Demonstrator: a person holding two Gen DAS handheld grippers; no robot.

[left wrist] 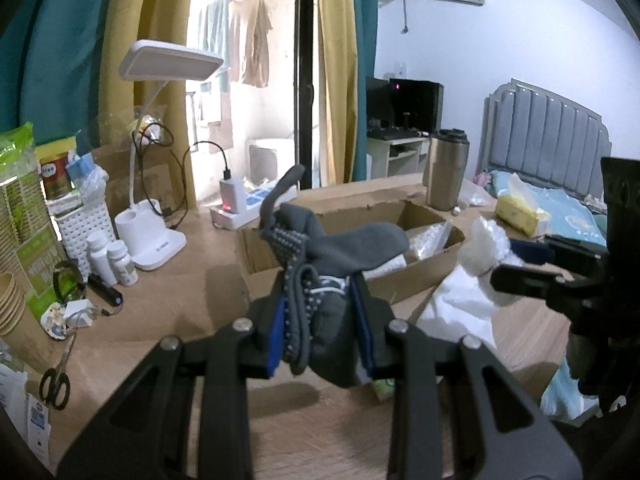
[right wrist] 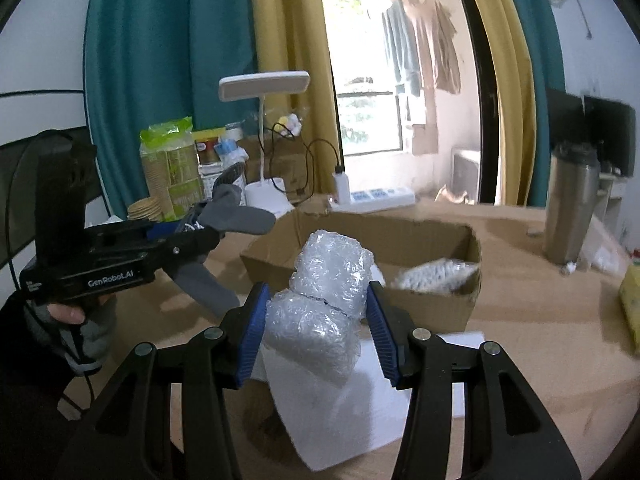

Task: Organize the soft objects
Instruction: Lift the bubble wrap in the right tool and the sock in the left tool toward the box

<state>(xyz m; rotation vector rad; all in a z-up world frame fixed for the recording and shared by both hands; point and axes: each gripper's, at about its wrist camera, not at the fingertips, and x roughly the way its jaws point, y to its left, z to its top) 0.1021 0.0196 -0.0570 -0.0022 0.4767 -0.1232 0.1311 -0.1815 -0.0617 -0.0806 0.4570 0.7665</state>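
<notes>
My left gripper (left wrist: 322, 300) is shut on a bundle of grey socks (left wrist: 340, 248) with white grip dots, held above the desk just in front of an open cardboard box (left wrist: 424, 276). In the right wrist view the same left gripper (right wrist: 208, 232) appears at the left, a gloved hand under it, the grey socks (right wrist: 240, 218) sticking out past its tips. My right gripper (right wrist: 316, 308) is shut on a wad of clear bubble wrap (right wrist: 324, 300), lifted over a white foam sheet (right wrist: 340, 420) near the cardboard box (right wrist: 432, 304). White padded material lies inside the box.
A white desk lamp (left wrist: 160, 236), pill bottles (left wrist: 116, 260), a white basket (left wrist: 86, 224), paper cups (left wrist: 10, 308) and scissors (left wrist: 56, 384) crowd the left of the desk. A power strip (left wrist: 248, 208) lies behind the box. A steel tumbler (right wrist: 570, 216) and a yellow tissue pack (left wrist: 520, 208) stand right.
</notes>
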